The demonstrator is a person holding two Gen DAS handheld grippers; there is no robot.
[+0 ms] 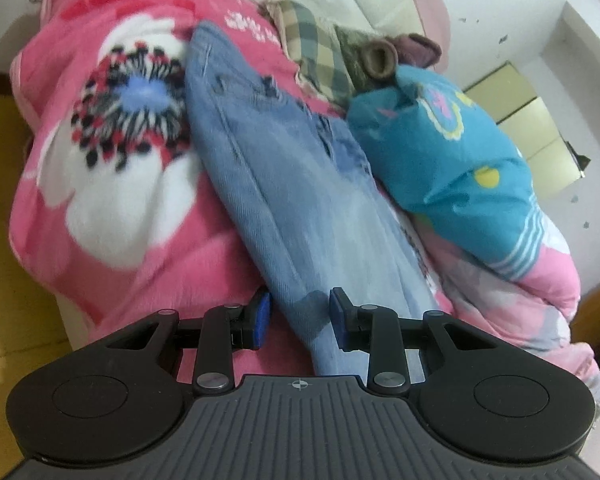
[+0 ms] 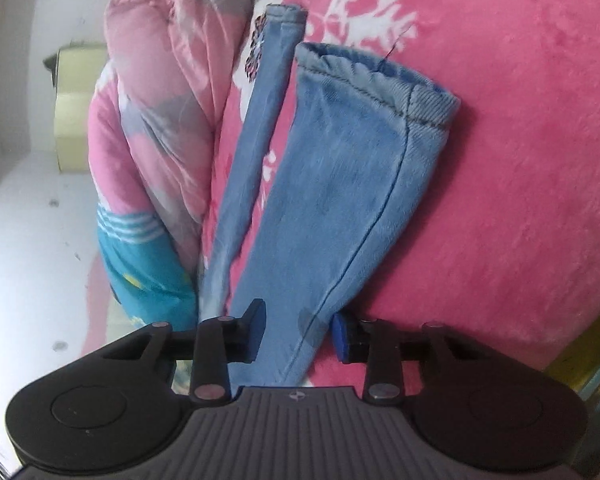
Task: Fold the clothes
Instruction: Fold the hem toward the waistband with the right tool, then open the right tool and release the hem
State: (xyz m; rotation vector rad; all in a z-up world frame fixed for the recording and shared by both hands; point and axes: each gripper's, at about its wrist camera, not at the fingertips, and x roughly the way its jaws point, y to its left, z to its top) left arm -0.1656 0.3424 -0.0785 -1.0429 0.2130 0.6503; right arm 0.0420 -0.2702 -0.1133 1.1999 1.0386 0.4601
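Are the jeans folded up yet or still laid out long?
Still long: the jeans stretch lengthwise on the pink blanket, both hems at the far end.

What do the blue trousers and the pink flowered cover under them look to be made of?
Light blue trousers: apparently washed denim, going by the diagonal twill weave, stitched hem and seam, faded patches and frayed rips in the left wrist view. Pink flowered blanket: probably plush fleece, with a matte, fuzzy nap and soft-edged print. Fibre content cannot be told.

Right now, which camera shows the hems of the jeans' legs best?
The right wrist view: both hems lie in plain sight on the pink blanket. The left wrist view shows only the jeans' ripped stretch, no hems.
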